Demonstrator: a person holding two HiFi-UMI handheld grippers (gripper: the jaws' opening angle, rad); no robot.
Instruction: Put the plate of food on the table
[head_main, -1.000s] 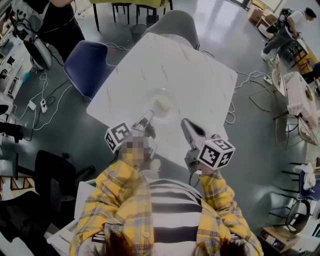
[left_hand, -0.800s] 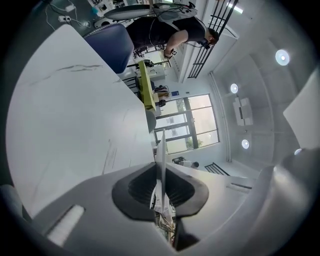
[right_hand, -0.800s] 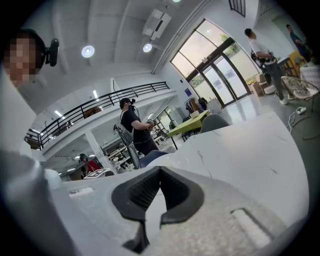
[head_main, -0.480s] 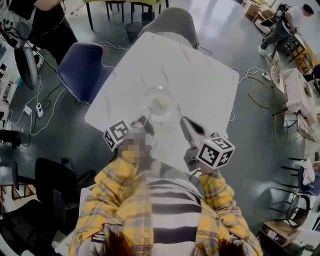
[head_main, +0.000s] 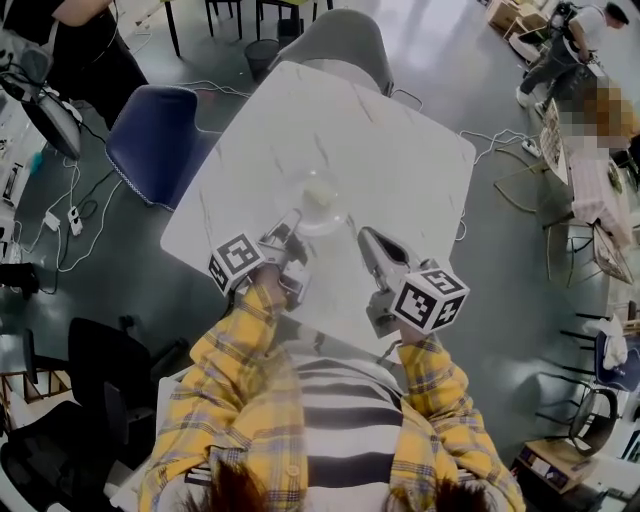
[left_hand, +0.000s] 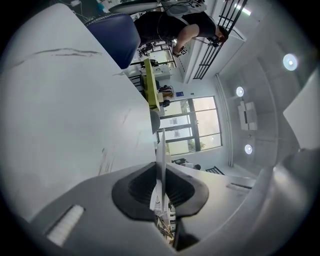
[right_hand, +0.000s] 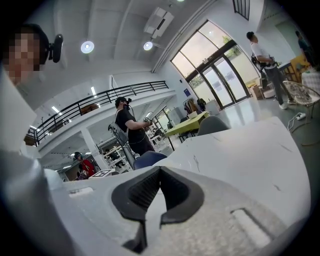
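White marbled counter (head_main: 400, 150) filled mid-frame. Over the last second my left tool (head_main: 289, 233), clamped on the rim of the plate of food (head_main: 321, 202), carried it farther in over that surface. My right tool (head_main: 367, 240) trailed alongside, closed and empty. Set-down looked close.

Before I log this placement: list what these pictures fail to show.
- Food: head view, too small and pale to identify.
- Plate: left gripper view shows only its rim edge; the left tongs hide the rest.
- Plate touching the table or not: head view, too small to tell.
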